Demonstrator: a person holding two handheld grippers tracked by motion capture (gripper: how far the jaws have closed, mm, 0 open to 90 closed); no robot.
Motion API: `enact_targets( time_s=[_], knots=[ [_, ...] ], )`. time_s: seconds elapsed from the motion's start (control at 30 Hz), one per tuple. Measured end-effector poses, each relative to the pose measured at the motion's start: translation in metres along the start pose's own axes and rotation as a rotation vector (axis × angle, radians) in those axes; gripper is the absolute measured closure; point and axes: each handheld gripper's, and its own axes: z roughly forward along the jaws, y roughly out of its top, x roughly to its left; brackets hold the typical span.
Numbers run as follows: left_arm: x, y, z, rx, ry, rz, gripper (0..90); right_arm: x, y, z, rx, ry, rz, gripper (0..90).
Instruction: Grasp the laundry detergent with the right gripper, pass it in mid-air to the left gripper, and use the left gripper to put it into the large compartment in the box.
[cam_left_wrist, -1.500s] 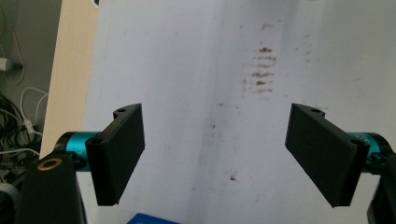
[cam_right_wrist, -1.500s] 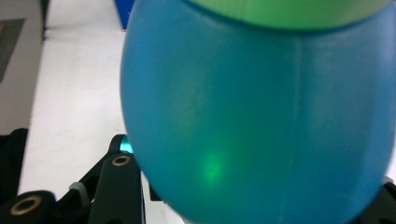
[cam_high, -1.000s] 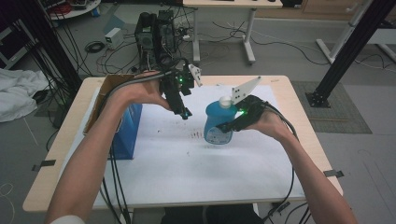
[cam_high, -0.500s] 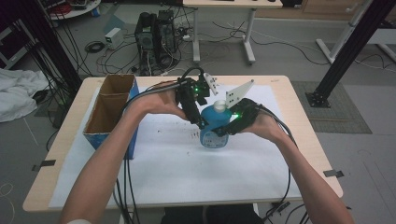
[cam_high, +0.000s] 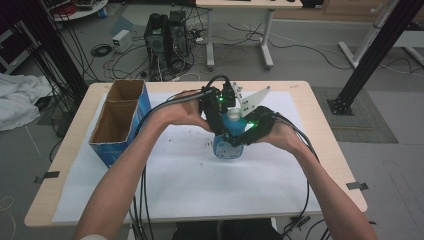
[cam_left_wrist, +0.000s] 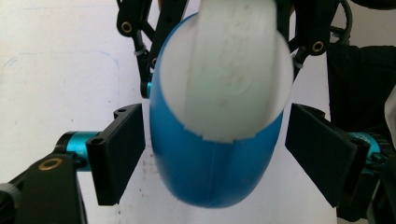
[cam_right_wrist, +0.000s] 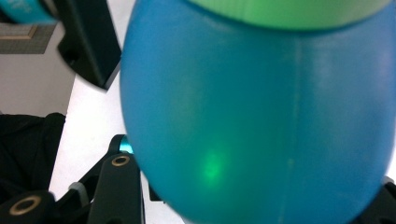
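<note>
- Fingers (cam_left_wrist: 116, 154) of my left gripper (cam_high: 218, 107) stand apart, one on each side of the blue bottle (cam_high: 229, 140), not touching it.
- Right gripper (cam_high: 252, 127) is pressed close to the bottle; whether it grips, I cannot tell.
- I think the bottle is smooth, slippery plastic; it stands mid-table (cam_high: 165, 190).
- I would hold its narrow neck.

Left gripper (cam_high: 223, 111): shifted rightward from above the cardboard box (cam_high: 118, 120) to the blue bottle (cam_high: 228, 142); jaws now set apart on either side of the bottle's white cap (cam_left_wrist: 236, 70). Blue bottle and right gripper (cam_high: 248, 131): carried slightly toward the table's near edge. Box uncovered.
</note>
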Motion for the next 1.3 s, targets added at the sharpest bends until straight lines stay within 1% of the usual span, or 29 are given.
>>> enact_targets(
  time_s=[0.07, 0.1, 0.13, 0.2, 0.23, 0.33, 0.4, 0.5, 0.6, 0.83, 0.87, 0.9, 1.0, 1.1, 1.17, 1.23, 1.3],
  knots=[
    [0.0006, 0.0008, 0.0003, 0.002, 0.008, -0.005, 20.3, 0.0001, 0.0000, 0.0003, -0.001, -0.004, 0.006, 46.9],
    [0.0008, 0.0011, 0.0002, -0.002, 0.015, -0.008, 20.3, -0.0004, -0.0004, 0.0011, -0.005, -0.008, -0.003, 46.9],
    [0.0010, 0.0014, -0.0002, -0.002, 0.014, -0.012, 20.3, -0.0007, -0.0005, 0.0009, -0.001, -0.009, -0.010, 46.9],
    [0.0016, 0.0017, -0.0012, -0.006, 0.006, -0.012, 21.6, -0.0007, -0.0007, 0.0012, -0.003, -0.011, -0.008, 46.9],
    [0.0016, 0.0018, -0.0012, -0.010, 0.006, -0.014, 23.7, -0.0009, -0.0007, 0.0012, -0.004, -0.012, -0.010, 46.9],
    [0.0021, 0.0022, -0.0016, -0.009, 0.009, -0.012, 23.9, -0.0006, -0.0007, 0.0010, -0.003, -0.011, -0.010, 46.9],
    [0.0014, 0.0024, -0.0014, -0.012, 0.007, -0.017, 26.4, -0.0004, -0.0006, 0.0009, -0.003, -0.009, -0.010, 46.9],
    [0.0014, 0.0025, -0.0011, -0.015, 0.001, -0.016, 26.4, -0.0005, -0.0008, 0.0011, -0.002, -0.011, -0.010, 46.9],
    [0.0009, 0.0028, -0.0001, -0.018, 0.001, -0.016, 27.9, -0.0007, -0.0009, 0.0007, 0.004, -0.010, 0.001, 46.8],
    [0.0014, 0.0025, -0.0008, -0.018, -0.004, -0.020, 30.3, -0.0008, -0.0008, 0.0008, 0.003, -0.008, 0.000, 46.8],
    [0.0012, 0.0025, -0.0010, -0.016, -0.001, -0.019, 30.3, 0.0003, -0.0009, 0.0003, 0.012, -0.005, 0.017, 46.8],
    [0.0014, 0.0024, -0.0008, -0.016, -0.003, -0.019, 30.6, -0.0011, -0.0010, 0.0016, 0.001, -0.012, -0.007, 46.8],
    [0.0009, 0.0025, -0.0003, -0.017, -0.001, -0.028, 31.3, -0.0007, -0.0010, 0.0018, 0.003, -0.012, -0.004, 46.8],
    [0.0015, 0.0032, 0.0002, -0.015, 0.003, -0.022, 31.9, -0.0005, -0.0011, 0.0021, 0.004, -0.015, -0.003, 46.8],
    [0.0016, 0.0038, 0.0002, -0.007, 0.005, -0.025, 31.9, -0.0005, -0.0011, 0.0022, 0.007, -0.015, -0.003, 46.8],
    [0.0014, 0.0038, 0.0008, -0.011, 0.005, -0.032, 32.0, -0.0003, -0.0011, 0.0022, 0.010, -0.014, 0.001, 46.8],
    [0.0020, 0.0038, 0.0008, -0.013, 0.007, -0.029, 33.5, -0.0002, -0.0011, 0.0021, 0.015, -0.018, -0.003, 46.8]
  ],
)
